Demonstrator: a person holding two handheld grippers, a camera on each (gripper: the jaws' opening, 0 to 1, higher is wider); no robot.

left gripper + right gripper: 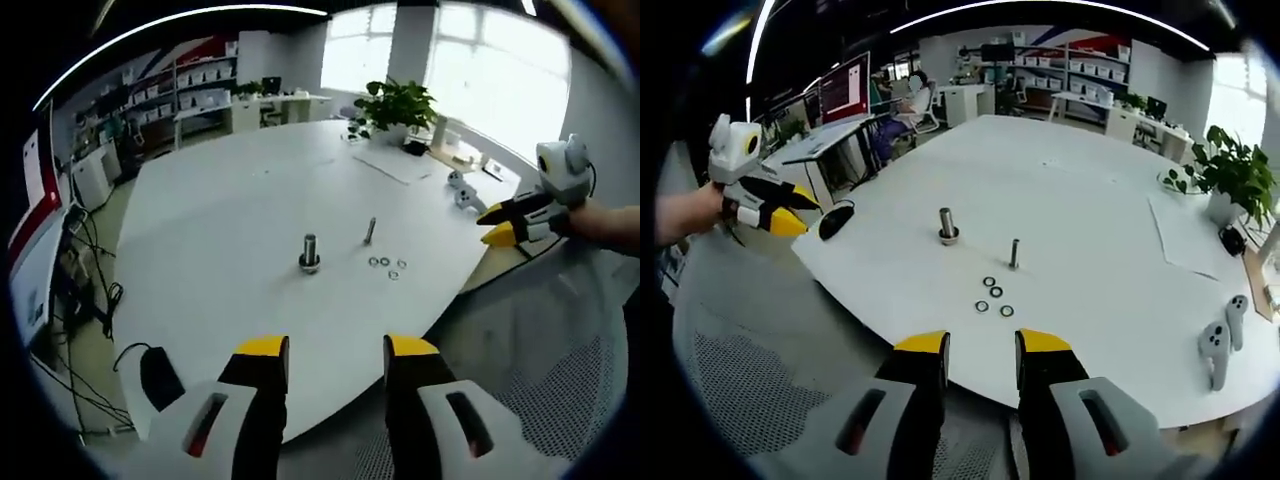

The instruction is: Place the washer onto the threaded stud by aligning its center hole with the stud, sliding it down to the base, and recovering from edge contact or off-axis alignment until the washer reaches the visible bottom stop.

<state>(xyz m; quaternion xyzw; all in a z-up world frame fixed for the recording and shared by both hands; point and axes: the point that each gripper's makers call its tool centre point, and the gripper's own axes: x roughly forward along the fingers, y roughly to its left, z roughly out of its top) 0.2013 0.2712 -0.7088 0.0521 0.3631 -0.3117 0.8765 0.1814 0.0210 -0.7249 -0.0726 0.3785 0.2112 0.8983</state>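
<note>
On the white table [220,230] stand a thick threaded stud [309,250] with a nut at its base and a thinner stud [370,230]. Several small washers [386,264] lie flat just right of them. My left gripper [337,350] hovers off the table's near edge, open and empty. The right gripper [506,223], held by a hand, floats at the table's right edge with its yellow tips apart. In the right gripper view the thick stud [947,225], thin stud [1014,252] and washers [992,296] lie ahead of my open, empty right gripper [982,345]. The left gripper [775,212] hangs at left.
A potted plant [398,103] and a paper sheet [395,163] sit at the table's far side. Two white controllers [1220,340] lie at the right edge, and a black mouse [836,218] rests on the left edge. Desks and shelves [1080,75] stand beyond, with cables [85,300] on the floor.
</note>
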